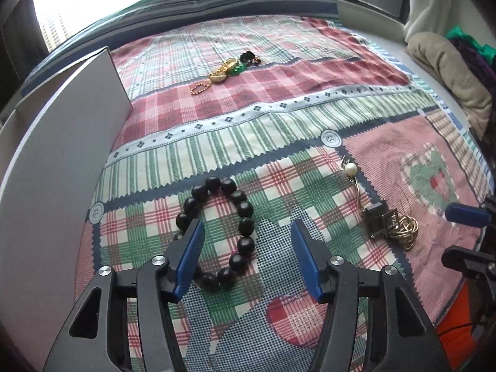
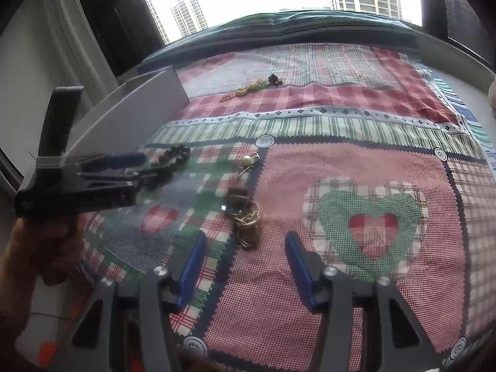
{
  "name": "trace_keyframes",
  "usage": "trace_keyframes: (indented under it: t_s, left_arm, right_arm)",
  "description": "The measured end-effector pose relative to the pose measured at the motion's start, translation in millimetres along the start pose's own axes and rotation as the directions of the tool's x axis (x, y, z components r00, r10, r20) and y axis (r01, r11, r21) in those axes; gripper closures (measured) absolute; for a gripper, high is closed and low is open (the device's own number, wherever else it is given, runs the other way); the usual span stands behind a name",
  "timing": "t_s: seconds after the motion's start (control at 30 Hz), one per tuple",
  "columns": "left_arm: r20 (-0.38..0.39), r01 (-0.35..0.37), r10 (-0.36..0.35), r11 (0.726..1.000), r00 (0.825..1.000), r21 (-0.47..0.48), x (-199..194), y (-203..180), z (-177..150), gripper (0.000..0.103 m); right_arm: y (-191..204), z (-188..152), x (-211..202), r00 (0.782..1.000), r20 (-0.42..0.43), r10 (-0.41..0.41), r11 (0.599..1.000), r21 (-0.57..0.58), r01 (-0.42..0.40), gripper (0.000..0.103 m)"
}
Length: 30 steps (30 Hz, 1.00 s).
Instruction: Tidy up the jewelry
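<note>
Task looks barely begun, judging by the layout: nothing sorted yet. Jewelry lies loose in three spots on the bed w/ patchwork bedspread (image 1: 279, 124). Black bead bracelet (image 1: 217, 232) sits right under the left hand-held gripper (image 1: 248, 235); its left finger overlaps the loop at 9 o'clock, the right finger stands off to the side of it, jaws spread, nothing pinched. Pearl pin (image 1: 350, 169) and a tangle of gold wire pieces w/ dark clip (image 1: 390, 224) lie at approx 3 o'clock of the bracelet, near each other. Gold chain w/ green and black bits (image 1: 229, 69) is well apart, at 12 o'clock. Right hand-held gripper (image 2: 245, 260) hangs just before the gold tangle, jaws spread, empty. Grey tray or box (image 1: 62, 155) at the bed's left edge is prob. the destination; can't see inside it. Room: windows behind, high-rises outside, beige pillow (image 1: 446, 71) at right.
</note>
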State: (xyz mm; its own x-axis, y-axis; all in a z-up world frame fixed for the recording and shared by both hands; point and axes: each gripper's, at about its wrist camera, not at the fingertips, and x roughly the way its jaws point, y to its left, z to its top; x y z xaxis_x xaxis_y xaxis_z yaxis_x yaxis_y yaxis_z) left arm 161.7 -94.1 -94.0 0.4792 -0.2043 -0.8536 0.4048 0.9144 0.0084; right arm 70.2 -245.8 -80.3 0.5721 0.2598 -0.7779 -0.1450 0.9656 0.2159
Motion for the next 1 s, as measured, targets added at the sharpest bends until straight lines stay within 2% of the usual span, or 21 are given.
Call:
trace_keyframes:
  t_s: [0.03,0.1,0.2,0.33,0.37,0.4,0.43,0.53,0.7,0.8,0.87,1.0]
  left_arm:
    - [-0.016,0.002,-0.002,1.000,1.000,0.005,6.7,-1.3,1.3,0.056]
    - [-0.012,0.004,-0.004,1.000,1.000,-0.004,10.2,-1.7,3.1,0.062]
    - [-0.012,0.007,-0.008,0.999,1.000,-0.036,10.3,2.1,3.9,0.093]
    - [-0.004,0.056,-0.057,0.989,0.998,-0.134,0.6,17.7,-0.5,0.093]
    - [0.010,0.076,-0.075,0.984,0.997,-0.160,-7.1,23.3,-1.8,0.093]
    - [0.025,0.100,-0.097,0.977,0.995,-0.186,-15.8,28.8,-2.4,0.093]
    - [0.046,0.129,-0.122,0.969,0.991,-0.212,-26.9,34.7,-3.0,0.093]
    - [0.111,0.202,-0.177,0.939,0.978,-0.278,-63.6,52.9,-5.5,0.093]
    - [0.205,0.275,-0.212,0.890,0.956,-0.363,-123.0,80.7,-16.0,0.093]
    - [0.257,0.294,-0.202,0.867,0.945,-0.401,-162.3,97.9,-28.3,0.093]
    - [0.295,0.288,-0.168,0.855,0.941,-0.431,-192.9,115.8,-38.7,0.093]
    - [0.351,0.207,-0.016,0.833,0.936,-0.513,-249.6,161.4,-64.5,0.093]
  right_arm:
    - [-0.3,2.4,0.5,1.000,-0.007,0.001,1.000,-0.017,-0.001,0.049]
    - [0.8,8.5,4.9,1.000,-0.024,0.016,0.997,-0.074,-0.018,0.049]
    - [3.0,17.7,25.8,0.996,-0.084,0.014,0.985,-0.169,-0.028,0.049]
    - [6.7,21.5,54.3,0.991,-0.130,0.014,0.970,-0.240,-0.045,0.051]
    - [9.7,21.1,57.0,0.992,-0.129,0.000,0.964,-0.263,-0.034,0.072]
    - [13.3,21.8,56.2,0.992,-0.127,-0.027,0.958,-0.285,-0.010,0.082]
    - [14.1,23.2,52.0,0.991,-0.127,-0.030,0.960,-0.279,-0.006,0.082]
    - [13.0,30.8,25.5,0.996,-0.091,0.026,0.976,-0.214,-0.045,0.083]
    - [21.2,52.5,-13.0,0.996,-0.038,0.077,0.980,-0.179,-0.083,0.083]
    - [39.6,66.9,-30.7,0.994,-0.001,0.108,0.973,-0.207,-0.106,0.083]
    - [57.1,79.0,-40.5,0.990,0.024,0.140,0.963,-0.237,-0.130,0.083]
    - [104.3,106.9,-54.9,0.971,0.076,0.227,0.925,-0.329,-0.190,0.083]
